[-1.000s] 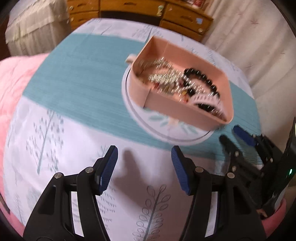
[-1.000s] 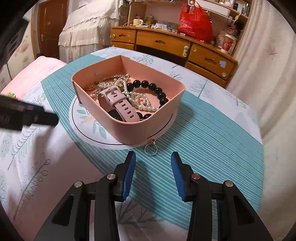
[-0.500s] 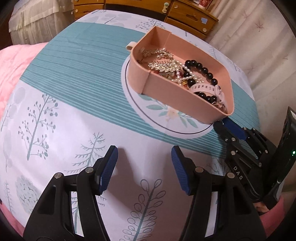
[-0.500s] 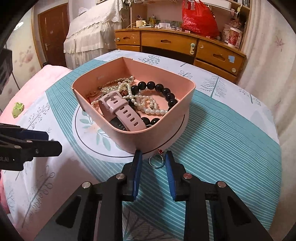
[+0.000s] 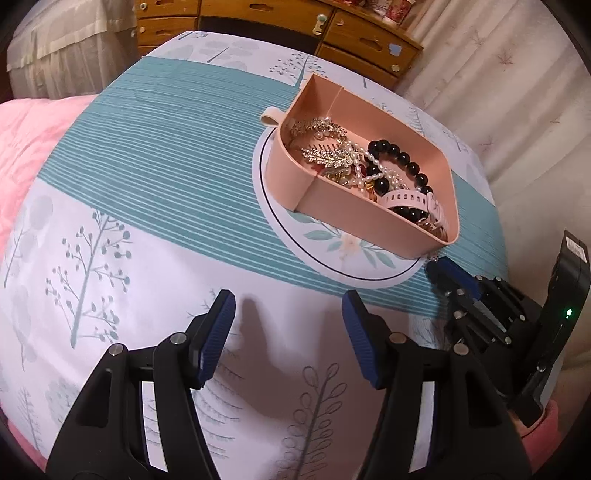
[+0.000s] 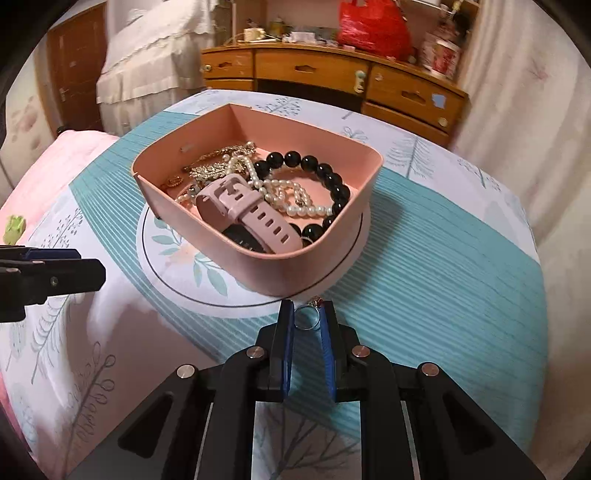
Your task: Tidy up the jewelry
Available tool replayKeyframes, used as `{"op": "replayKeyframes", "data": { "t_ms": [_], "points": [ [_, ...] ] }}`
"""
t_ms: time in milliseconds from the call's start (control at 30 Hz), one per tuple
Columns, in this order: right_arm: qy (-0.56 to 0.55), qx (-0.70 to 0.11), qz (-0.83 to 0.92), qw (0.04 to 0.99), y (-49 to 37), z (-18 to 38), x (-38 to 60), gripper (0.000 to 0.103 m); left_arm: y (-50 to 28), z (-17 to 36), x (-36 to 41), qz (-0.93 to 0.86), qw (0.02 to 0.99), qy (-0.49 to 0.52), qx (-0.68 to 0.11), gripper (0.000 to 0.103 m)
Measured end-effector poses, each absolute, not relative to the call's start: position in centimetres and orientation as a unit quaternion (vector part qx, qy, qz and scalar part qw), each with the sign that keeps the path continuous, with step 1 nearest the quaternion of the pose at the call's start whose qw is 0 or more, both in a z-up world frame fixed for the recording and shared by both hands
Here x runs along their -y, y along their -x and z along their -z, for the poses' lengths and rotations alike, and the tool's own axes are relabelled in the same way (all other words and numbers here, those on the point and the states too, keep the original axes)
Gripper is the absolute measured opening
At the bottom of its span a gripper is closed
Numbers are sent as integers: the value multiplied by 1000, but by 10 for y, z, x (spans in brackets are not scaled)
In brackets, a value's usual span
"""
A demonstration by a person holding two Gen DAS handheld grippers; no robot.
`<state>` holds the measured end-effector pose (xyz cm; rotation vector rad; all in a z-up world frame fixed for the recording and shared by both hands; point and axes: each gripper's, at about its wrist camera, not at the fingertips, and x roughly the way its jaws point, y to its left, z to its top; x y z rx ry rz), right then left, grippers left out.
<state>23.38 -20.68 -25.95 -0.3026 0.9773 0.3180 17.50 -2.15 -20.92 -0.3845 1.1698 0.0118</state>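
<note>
A pink jewelry box sits on the patterned bedspread. It holds a pink watch, a black bead bracelet, a pearl strand and gold brooches. A small silver ring lies on the cloth just in front of the box. My right gripper has closed around the ring, its pads touching both sides. It shows in the left wrist view at the box's near corner. My left gripper is open and empty, low over the cloth, left of the box.
A wooden dresser with a red bag stands behind the bed. A pink blanket lies at the left. A small green object rests on the left edge. A curtain hangs at the right.
My right gripper moved forward to the ring and its jaws narrowed from wide open to closed on it. My left gripper drifted slightly, still open.
</note>
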Motion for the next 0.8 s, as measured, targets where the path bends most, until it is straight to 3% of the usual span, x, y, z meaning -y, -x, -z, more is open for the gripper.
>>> {"op": "replayKeyframes", "data": {
  "t_ms": [400,800],
  "points": [
    [104,-477,-65,870,-211,254,194,0,-166,204,-34,28,818,155,-553,57],
    [122,-475,-21,871,-224,261,193,8,-163,208,-75,33,816,148,-558,57]
  ]
}}
